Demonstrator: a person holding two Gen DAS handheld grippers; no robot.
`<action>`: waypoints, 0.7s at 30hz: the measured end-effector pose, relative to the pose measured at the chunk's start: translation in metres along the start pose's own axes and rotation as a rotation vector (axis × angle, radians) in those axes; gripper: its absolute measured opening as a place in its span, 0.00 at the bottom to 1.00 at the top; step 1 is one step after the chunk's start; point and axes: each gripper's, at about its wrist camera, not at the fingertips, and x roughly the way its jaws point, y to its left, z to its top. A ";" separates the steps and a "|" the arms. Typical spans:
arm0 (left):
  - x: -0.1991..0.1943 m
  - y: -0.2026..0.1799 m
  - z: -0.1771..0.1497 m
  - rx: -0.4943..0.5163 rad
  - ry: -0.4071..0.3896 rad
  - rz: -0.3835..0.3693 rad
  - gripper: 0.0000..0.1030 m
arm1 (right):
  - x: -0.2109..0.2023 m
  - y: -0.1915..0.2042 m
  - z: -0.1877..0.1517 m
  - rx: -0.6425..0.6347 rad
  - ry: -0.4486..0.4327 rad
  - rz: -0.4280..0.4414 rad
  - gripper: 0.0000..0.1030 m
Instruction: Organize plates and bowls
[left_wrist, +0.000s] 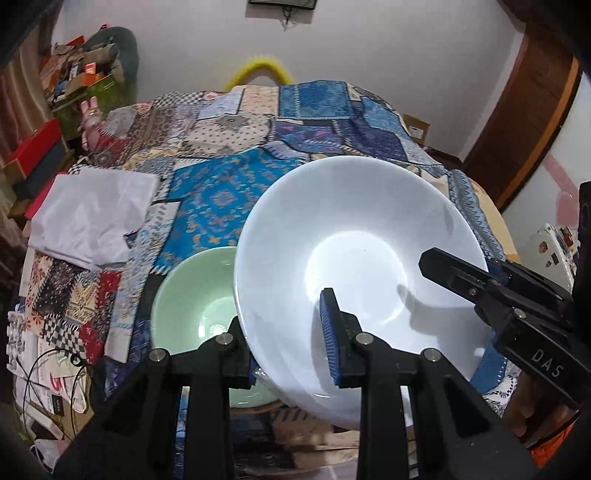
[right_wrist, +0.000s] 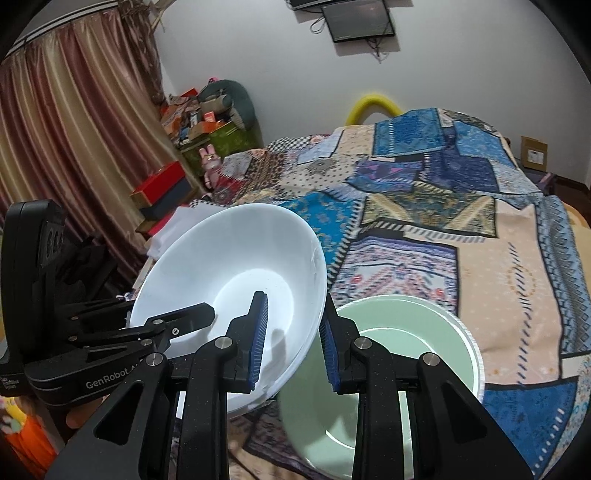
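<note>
Both my grippers hold one big white bowl over the bed.

My left gripper (left_wrist: 288, 332) pinches the white bowl (left_wrist: 354, 266) rim from the near side, one pad inside. My right gripper (right_wrist: 291, 339) pinches the rim on the other side. The bowl is tipped, its open side facing up and toward me. A green bowl (right_wrist: 388, 354) sits just beside it, on the patchwork blanket (right_wrist: 480, 258). A striped curtain (right_wrist: 74, 129) hangs behind.

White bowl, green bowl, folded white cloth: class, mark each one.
white bowl (left_wrist: 354, 258): left wrist view, inner floor.
green bowl (right_wrist: 402, 343): right wrist view, inner wall.
folded white cloth (left_wrist: 92, 214): left wrist view, top face.
</note>
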 end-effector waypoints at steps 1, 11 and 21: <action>-0.001 0.006 -0.001 -0.007 -0.001 0.004 0.27 | 0.004 0.005 0.000 -0.007 0.005 0.005 0.25; 0.001 0.052 -0.010 -0.066 0.008 0.024 0.27 | 0.033 0.037 0.000 -0.045 0.051 0.033 0.25; 0.019 0.073 -0.018 -0.087 0.048 0.024 0.27 | 0.057 0.051 -0.008 -0.041 0.102 0.039 0.25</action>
